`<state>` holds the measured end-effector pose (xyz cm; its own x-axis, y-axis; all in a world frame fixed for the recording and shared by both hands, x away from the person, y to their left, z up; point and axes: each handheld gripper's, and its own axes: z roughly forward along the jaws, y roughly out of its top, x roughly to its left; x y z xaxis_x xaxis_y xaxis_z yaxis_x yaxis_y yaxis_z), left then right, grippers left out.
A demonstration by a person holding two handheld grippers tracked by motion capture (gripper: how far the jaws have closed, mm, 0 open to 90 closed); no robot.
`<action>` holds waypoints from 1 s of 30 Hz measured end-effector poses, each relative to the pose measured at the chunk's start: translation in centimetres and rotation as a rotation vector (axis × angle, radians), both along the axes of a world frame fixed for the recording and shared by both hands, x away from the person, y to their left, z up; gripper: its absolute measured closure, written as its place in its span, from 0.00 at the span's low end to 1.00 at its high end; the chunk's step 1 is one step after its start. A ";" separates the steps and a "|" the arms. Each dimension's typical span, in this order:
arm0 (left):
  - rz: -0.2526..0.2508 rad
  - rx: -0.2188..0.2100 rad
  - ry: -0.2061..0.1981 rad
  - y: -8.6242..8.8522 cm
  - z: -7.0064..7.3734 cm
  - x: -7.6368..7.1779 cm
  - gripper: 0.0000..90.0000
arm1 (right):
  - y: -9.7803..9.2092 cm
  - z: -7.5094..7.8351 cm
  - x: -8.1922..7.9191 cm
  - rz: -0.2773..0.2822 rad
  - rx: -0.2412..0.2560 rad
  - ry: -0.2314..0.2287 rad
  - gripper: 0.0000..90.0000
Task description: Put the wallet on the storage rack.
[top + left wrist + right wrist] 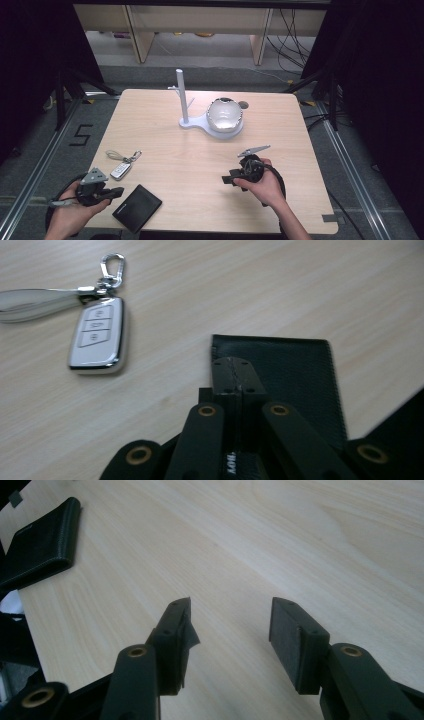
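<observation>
A pale wooden table (200,165) stood on grey flooring. The left gripper (235,374), jaws pressed together, hung over the black wallet (295,375); the key fob (97,335) lay at ten o'clock. The right gripper (230,625) gaped wide, empty.

A black "5" marks the floor (80,135)

Colours on the pale wood table

The table (200,165) is light beige wood with fine darker grain lines. The wallet (137,208) is black, and in the left gripper view its surface (295,375) shows a fine woven texture. The car key (97,335) is white with a shiny silver edge, and its strap (30,302) is pale grey with a silver clip. The stand (184,102) is white, and the bowl (225,115) on it is glossy white-silver with a dark speckled rim. The left gripper (118,191) and the right gripper (227,178) are black, with brass-coloured rivets and a grey plate on top of each.
</observation>
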<state>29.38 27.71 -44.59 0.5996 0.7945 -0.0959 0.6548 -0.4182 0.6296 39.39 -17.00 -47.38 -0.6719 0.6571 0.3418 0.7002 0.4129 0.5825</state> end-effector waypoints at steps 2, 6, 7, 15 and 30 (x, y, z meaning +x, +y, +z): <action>-0.008 -0.005 0.002 -0.3 0.0 -0.2 0.99 | 0.2 0.0 0.1 0.005 -0.004 0.002 0.58; -0.046 -0.002 0.036 -0.9 -0.1 -0.6 0.99 | 1.3 0.2 0.4 0.033 -0.003 0.010 0.58; -0.046 -0.002 0.036 -0.9 -0.1 -0.6 0.99 | 1.7 0.2 0.3 0.025 0.002 0.028 0.58; 0.003 -0.039 0.081 -0.1 -0.6 -0.3 0.81 | 2.9 0.0 0.5 0.084 0.000 0.024 0.57; -0.020 0.015 0.174 -1.8 -2.6 4.0 0.42 | 3.3 0.2 0.2 0.098 -0.015 0.035 0.56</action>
